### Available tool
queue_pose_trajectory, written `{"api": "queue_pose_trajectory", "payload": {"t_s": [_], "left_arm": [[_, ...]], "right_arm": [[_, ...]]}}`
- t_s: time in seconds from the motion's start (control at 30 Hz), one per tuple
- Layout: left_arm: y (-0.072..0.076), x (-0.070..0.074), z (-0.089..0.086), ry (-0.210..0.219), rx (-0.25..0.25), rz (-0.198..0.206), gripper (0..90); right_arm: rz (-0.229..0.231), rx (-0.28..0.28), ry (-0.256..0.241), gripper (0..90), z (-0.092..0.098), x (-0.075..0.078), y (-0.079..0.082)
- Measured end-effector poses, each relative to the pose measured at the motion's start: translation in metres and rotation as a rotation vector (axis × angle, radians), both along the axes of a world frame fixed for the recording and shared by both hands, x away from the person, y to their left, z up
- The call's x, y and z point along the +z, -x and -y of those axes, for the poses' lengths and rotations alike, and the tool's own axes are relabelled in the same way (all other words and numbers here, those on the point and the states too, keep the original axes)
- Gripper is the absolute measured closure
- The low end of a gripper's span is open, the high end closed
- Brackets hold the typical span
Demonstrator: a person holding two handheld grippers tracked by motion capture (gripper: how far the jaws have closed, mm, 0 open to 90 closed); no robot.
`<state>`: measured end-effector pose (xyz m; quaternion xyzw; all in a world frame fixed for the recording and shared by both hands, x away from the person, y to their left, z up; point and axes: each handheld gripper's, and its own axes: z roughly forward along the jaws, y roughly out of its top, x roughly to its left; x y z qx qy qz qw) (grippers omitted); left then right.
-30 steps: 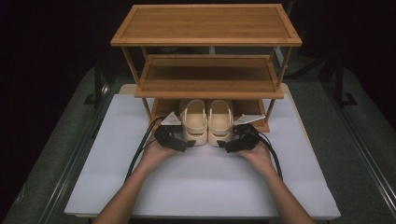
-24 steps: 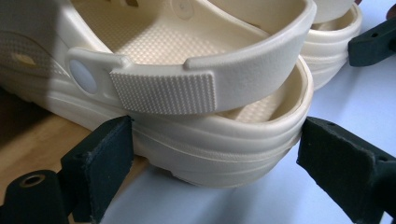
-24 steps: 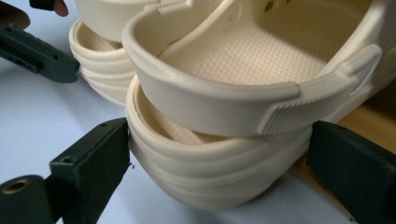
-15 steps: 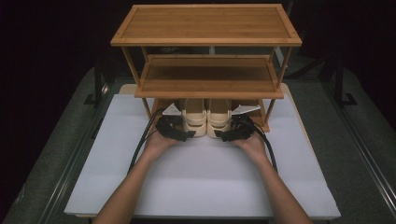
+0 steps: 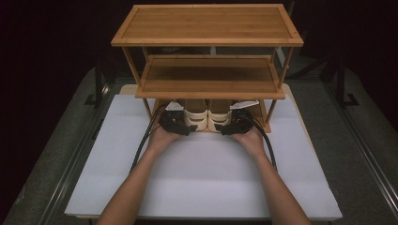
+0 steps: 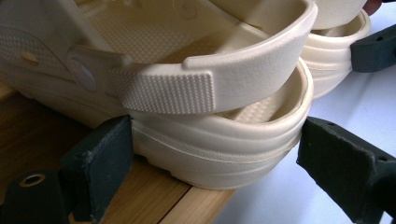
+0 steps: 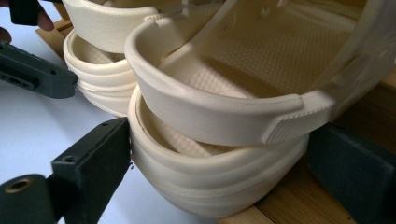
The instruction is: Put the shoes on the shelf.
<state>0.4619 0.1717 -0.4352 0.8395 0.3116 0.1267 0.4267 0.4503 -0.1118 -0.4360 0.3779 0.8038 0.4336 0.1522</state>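
Two cream clogs stand side by side on the bottom board of a bamboo rack (image 5: 209, 89), heels toward me. The left clog (image 5: 196, 115) has my left gripper (image 5: 187, 127) shut on its heel. In the left gripper view the jaws press both sides of that heel (image 6: 219, 154), which overhangs the board's edge (image 6: 154, 196). My right gripper (image 5: 225, 129) is shut on the heel of the right clog (image 5: 218, 115). The right gripper view shows its jaws flanking that heel (image 7: 210, 182). Both heel straps are up. The toes are hidden under the middle shelf.
The rack has a top shelf (image 5: 206, 26) and a middle shelf (image 5: 209, 77), both bare. It stands at the far end of a white table board (image 5: 202, 173). Black cables (image 5: 141, 145) trail from both grippers along the forearms. Dark floor surrounds the table.
Both hands have moved forward, carrying the two clogs from the white board in front of the rack onto its bottom board, under the middle shelf.
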Motion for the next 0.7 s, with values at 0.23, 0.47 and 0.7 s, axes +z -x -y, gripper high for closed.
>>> {"api": "queue_pose_trajectory", "payload": {"t_s": [0.23,0.47,0.7], "left_arm": [[0.004,0.001,-0.008,-0.028,-0.022,-0.018,12.0],[0.022,0.008,-0.029,-0.03,-0.025,-0.024,11.8],[0.048,0.018,-0.052,-0.046,-0.032,-0.014,11.9]], "right_arm": [[-0.005,0.004,-0.026,9.0,0.005,0.002,0.005],[-0.036,-0.023,-0.019,9.0,0.023,0.008,0.027],[-0.029,-0.04,-0.002,9.0,0.046,0.011,0.051]]}}
